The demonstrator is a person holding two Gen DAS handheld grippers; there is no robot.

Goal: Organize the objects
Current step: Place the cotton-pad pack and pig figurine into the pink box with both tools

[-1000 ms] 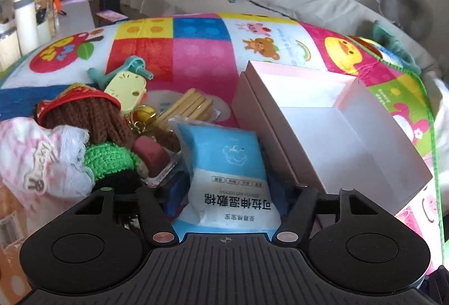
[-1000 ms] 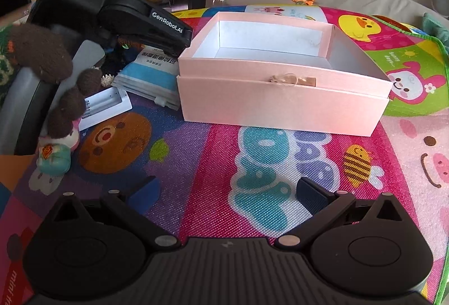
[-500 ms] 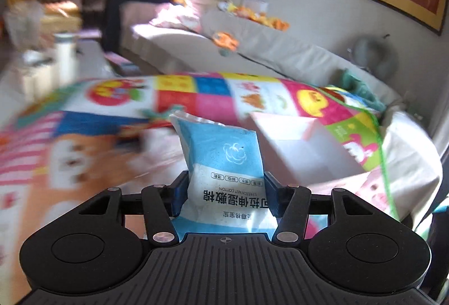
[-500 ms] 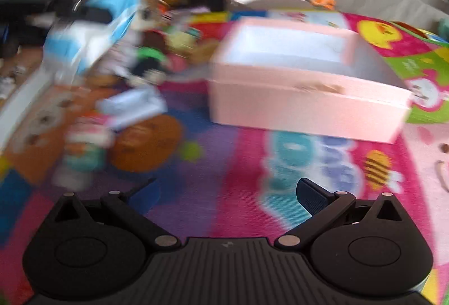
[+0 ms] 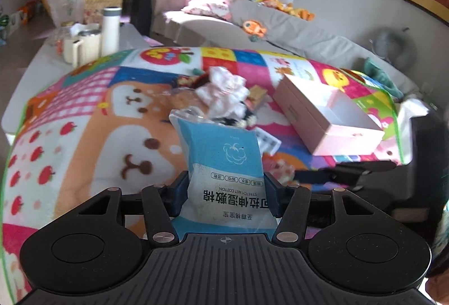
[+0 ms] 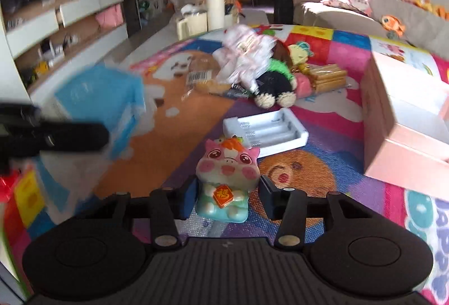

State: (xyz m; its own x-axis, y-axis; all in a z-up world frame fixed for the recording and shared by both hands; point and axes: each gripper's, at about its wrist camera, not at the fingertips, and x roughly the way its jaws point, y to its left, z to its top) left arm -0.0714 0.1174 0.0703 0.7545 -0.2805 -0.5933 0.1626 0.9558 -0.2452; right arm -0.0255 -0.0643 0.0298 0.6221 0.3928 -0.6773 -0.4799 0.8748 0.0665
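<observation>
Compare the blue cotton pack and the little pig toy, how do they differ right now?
The blue cotton pack is a flat, soft printed pouch; the pig toy is a rounded pink and teal figure. The pack is lifted off the mat; the pig looks to sit on it. Both stand between gripper fingers.

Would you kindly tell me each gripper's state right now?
Left gripper: shut on blue-and-white cotton packet.
Right gripper: jaws just closing around pink pig figurine; contact unclear.

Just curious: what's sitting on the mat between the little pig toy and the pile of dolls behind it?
In the right wrist view, a white battery tray lies between the pig toy and the doll pile.
</observation>
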